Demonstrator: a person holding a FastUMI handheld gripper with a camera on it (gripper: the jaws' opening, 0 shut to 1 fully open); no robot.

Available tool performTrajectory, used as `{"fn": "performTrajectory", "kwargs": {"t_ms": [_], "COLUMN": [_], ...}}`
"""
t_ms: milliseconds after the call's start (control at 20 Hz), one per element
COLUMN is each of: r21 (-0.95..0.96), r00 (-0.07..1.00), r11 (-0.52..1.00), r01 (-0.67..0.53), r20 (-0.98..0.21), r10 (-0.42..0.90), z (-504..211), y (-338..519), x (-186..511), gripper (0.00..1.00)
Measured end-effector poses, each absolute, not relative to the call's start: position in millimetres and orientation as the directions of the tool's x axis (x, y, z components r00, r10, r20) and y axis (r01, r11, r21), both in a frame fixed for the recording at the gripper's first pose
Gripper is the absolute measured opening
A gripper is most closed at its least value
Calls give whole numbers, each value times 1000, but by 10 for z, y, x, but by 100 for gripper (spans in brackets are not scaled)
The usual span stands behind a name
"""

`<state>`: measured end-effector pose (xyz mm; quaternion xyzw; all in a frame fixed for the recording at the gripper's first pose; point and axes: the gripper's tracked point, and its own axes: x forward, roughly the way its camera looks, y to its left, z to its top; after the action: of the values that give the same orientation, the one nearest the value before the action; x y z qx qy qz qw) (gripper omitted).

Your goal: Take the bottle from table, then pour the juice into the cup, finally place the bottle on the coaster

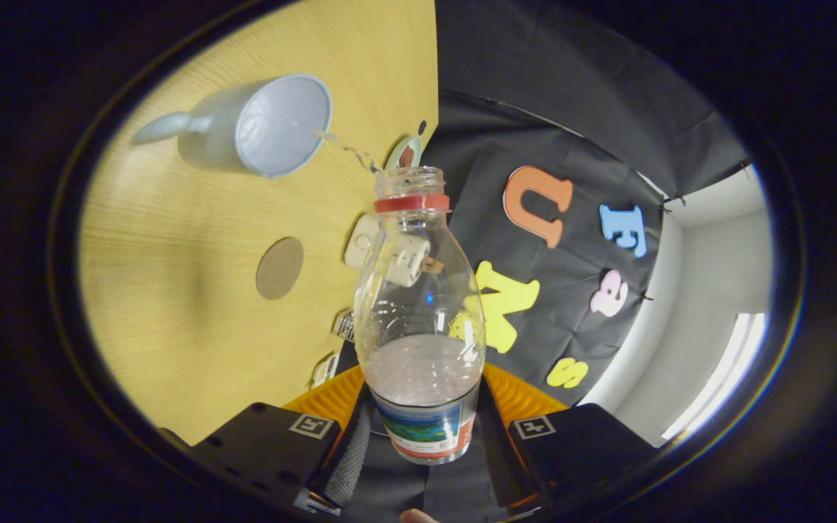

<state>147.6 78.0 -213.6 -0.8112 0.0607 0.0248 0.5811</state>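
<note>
My gripper (424, 428) is shut on a clear plastic bottle (418, 305) with a red neck ring and no cap; both fingers press on its labelled lower part. The whole view is rolled, so the bottle is tipped toward the white cup (259, 127) on the wooden table (171, 290). A thin stream of clear liquid (349, 151) runs from the bottle's mouth to the cup's rim. Some liquid rests in the bottle's lower part. A round brown coaster (280, 268) lies flat on the table between the cup and my fingers.
A white power adapter (362, 242) sits at the table's edge behind the bottle. A small round tin (404, 153) lies near the bottle's mouth, and some small labelled items (325, 369) lie by the edge nearer my fingers. The black booth wall (571, 131) rises beyond the table.
</note>
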Motion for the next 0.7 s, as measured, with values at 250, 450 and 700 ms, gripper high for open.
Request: {"fn": "performTrajectory", "kwargs": {"t_ms": [250, 450, 700], "r21": [-934, -929, -923], "r00": [992, 993, 993], "r11": [-334, -350, -369], "r01": [-125, -121, -114], "r20": [-110, -106, -100], "r10": [-64, -60, -56], "z": [-2098, -2050, -2020], "y": [819, 854, 858], "x": [1472, 1461, 1485], "gripper": [75, 75, 75]}}
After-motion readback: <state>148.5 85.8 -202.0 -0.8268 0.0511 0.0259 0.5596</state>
